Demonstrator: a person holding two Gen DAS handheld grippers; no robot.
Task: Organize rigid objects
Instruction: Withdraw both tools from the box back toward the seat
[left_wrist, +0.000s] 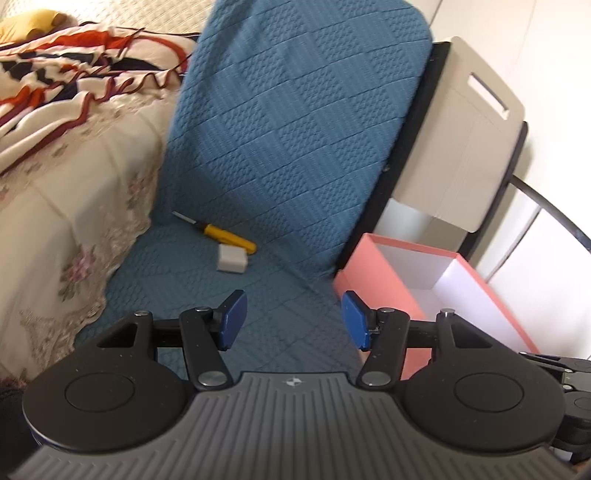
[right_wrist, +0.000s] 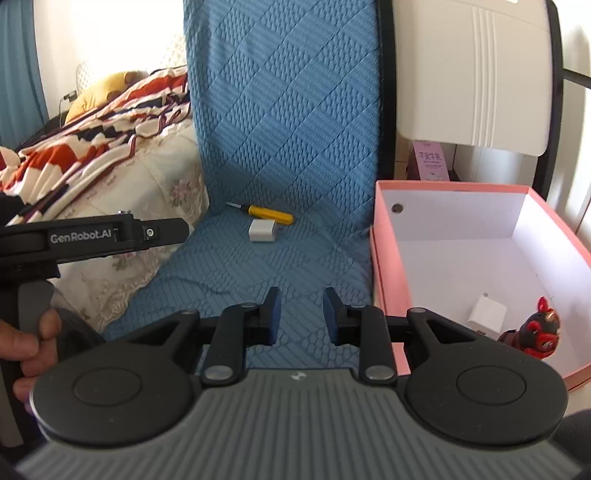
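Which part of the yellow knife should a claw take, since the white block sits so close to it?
Take the yellow knife across its handle near the blade end, coming from above. It lies flat on the blue cushion, and the white block crowds the other end.

The red toy figure (right_wrist: 535, 334) in the pink box (right_wrist: 384, 280) is partly hidden by the right gripper (right_wrist: 301, 314).

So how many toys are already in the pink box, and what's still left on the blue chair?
Two things look put away: a white charger block and a small red-and-black figure sit inside the pink box. Nothing is in hand: the left tongs and the right tongs are both empty. Still left on the blue chair cushion: a yellow-handled tool and another white block.
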